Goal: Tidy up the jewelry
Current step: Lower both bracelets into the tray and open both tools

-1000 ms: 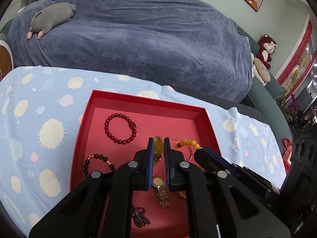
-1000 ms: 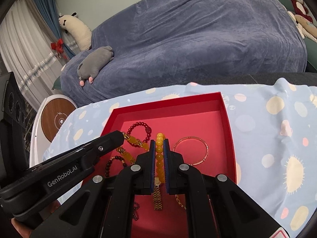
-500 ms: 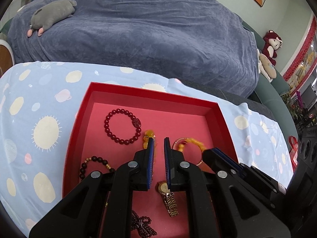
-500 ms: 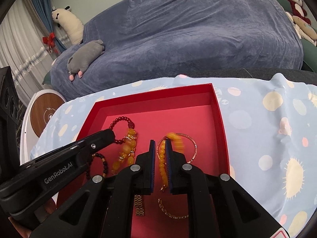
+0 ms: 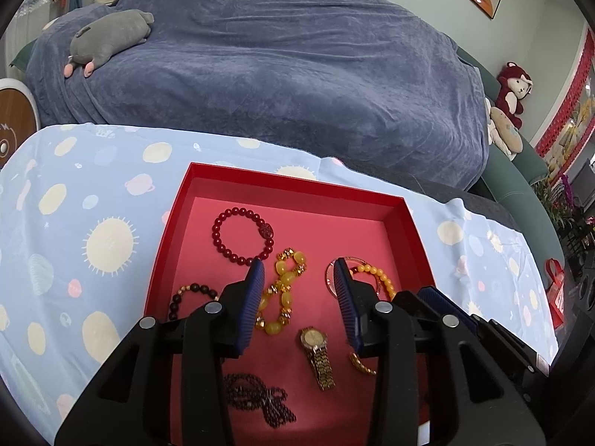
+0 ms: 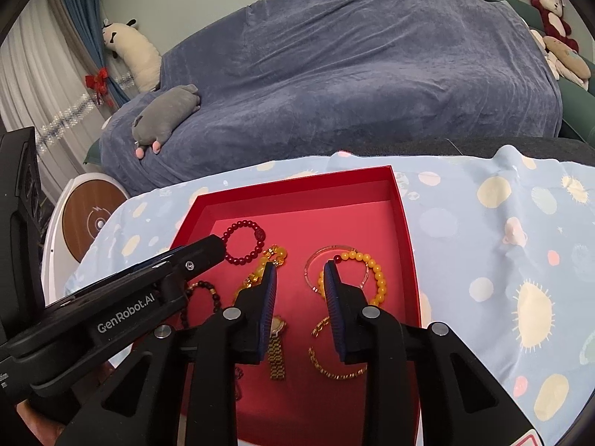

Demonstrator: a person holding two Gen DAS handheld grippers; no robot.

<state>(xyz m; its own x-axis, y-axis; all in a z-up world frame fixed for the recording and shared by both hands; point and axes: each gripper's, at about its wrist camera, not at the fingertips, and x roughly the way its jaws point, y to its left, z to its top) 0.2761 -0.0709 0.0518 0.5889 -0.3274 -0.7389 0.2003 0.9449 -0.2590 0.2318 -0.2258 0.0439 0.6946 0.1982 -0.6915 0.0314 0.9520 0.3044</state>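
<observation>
Several pieces of jewelry lie inside the red tray [image 5: 282, 182], which sits on the light blue cloth [image 5: 74, 223] in front of the covered sofa [image 5: 279, 74]. The tray is stiff and light, I think, so it may slide on the cloth if a gripper pushes its wall.

The red bead bracelet [image 5: 223, 238] lies at the far left of the tray. The chunky yellow bracelet [image 5: 284, 278] is near the middle, and the yellow bead string [image 6: 377, 278] lies to the right, across a thin clear bangle [image 6: 316, 256]. These beaded pieces are soft and loose (they will hang and swing when lifted), so it is best to pinch across the bead line. The gold watch [image 5: 316, 353] is heavier and smooth; its metal band is the better place to hold. The thin gold chain [image 6: 334, 371], near right, is the smallest and the most slippery.

The left gripper [image 5: 299, 278] and the right gripper [image 6: 299, 275] both stand moderately open and hold nothing. Their jaws have just been opening. One second ago both were closed on yellow beads above the tray; now the two yellow pieces lie separated on the tray floor, one on each side.
</observation>
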